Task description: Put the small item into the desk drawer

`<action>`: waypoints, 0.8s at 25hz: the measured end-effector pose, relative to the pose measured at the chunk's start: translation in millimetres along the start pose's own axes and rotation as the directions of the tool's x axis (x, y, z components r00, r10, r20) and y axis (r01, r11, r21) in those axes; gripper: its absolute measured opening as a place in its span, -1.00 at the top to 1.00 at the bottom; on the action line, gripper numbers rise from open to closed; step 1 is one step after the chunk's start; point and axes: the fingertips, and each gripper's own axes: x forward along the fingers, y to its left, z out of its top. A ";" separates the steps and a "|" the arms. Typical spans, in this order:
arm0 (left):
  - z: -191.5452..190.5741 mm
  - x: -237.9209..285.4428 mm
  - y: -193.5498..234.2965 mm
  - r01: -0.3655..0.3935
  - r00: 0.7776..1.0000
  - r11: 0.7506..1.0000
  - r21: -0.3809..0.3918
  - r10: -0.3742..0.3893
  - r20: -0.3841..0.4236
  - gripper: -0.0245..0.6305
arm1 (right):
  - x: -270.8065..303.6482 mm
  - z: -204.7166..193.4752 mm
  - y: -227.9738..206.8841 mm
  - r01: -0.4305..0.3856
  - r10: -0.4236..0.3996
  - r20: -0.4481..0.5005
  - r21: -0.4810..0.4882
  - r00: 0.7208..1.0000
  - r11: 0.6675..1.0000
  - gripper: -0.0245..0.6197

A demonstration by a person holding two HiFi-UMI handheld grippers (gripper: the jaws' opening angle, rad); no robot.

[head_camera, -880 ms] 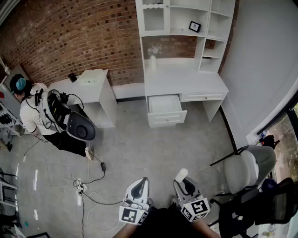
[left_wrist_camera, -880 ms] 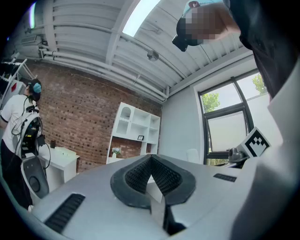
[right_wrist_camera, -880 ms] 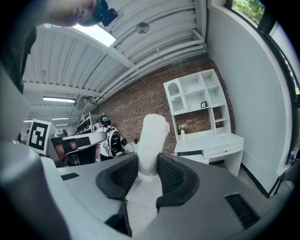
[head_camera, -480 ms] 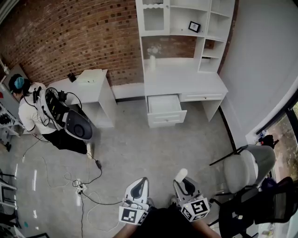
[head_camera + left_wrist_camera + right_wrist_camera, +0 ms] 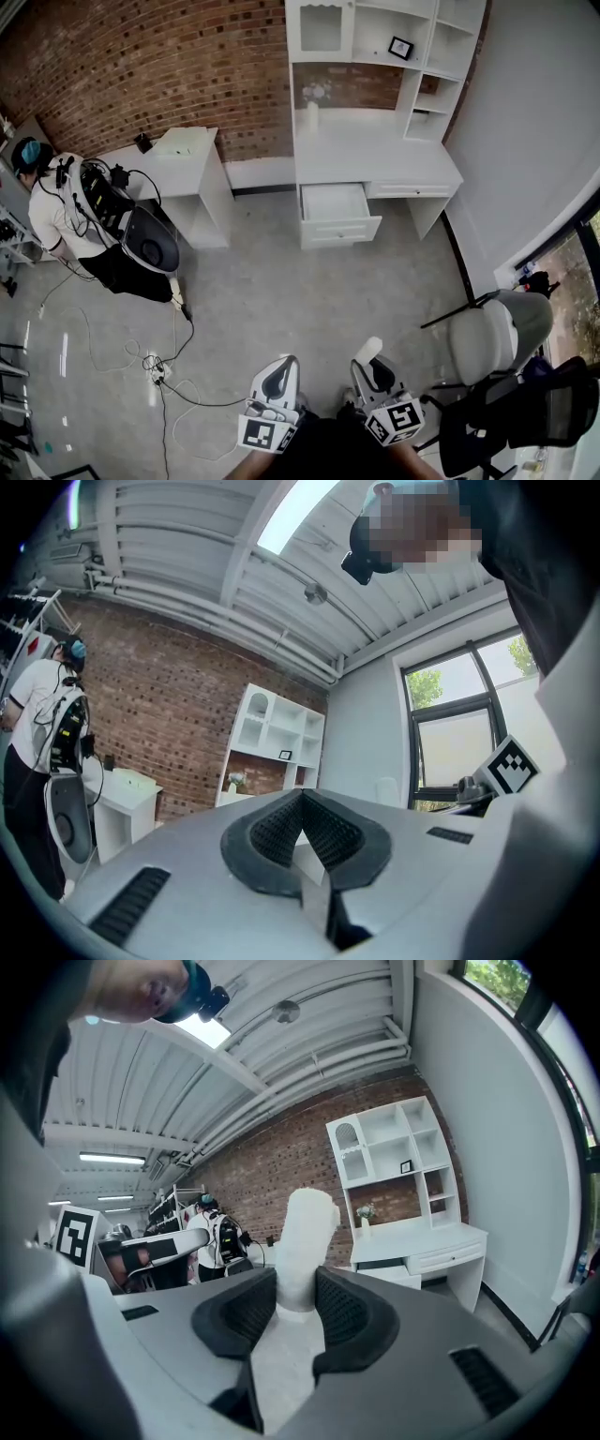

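Note:
The white desk [image 5: 375, 157] with a shelf unit stands against the brick wall, and its left drawer [image 5: 336, 203] is pulled open. My right gripper [image 5: 371, 366] is low in the head view, far from the desk, shut on a small white cylindrical item [image 5: 367, 351]. In the right gripper view the white item [image 5: 306, 1241] stands upright between the dark pads [image 5: 344, 1311], and the desk [image 5: 427, 1241] with its drawer shows beyond. My left gripper [image 5: 279, 377] is beside it, shut and holding nothing; its pads [image 5: 330, 832] meet at the tips.
A person [image 5: 66, 216] with backpack gear stands at the left by a small white side table [image 5: 178, 159]. Cables and a power strip [image 5: 159, 370] lie on the floor. A grey chair [image 5: 497, 337] and a black chair [image 5: 534, 412] sit at the right, near the window.
The desk and open drawer sit slightly lower in the head view now. The person at the left has shifted further left. Both grippers keep their places and grips.

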 end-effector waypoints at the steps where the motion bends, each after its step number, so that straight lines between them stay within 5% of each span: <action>1: 0.4 -1.0 5.6 0.002 1.000 1.000 0.001 -0.002 -0.002 0.85 | 4.2 0.6 3.3 0.003 -0.003 -0.002 0.001 1.000 1.000 0.48; 12: 1.9 -2.3 57.5 0.038 0.999 0.998 -0.041 -0.039 -0.019 0.85 | 45.1 2.3 33.3 0.045 -0.044 -0.018 0.012 0.999 0.999 0.48; 20: -9.1 60.2 78.5 0.005 0.999 0.999 -0.032 -0.006 -0.041 0.85 | 102.1 5.6 -13.7 0.008 -0.008 -0.018 0.030 1.000 1.000 0.48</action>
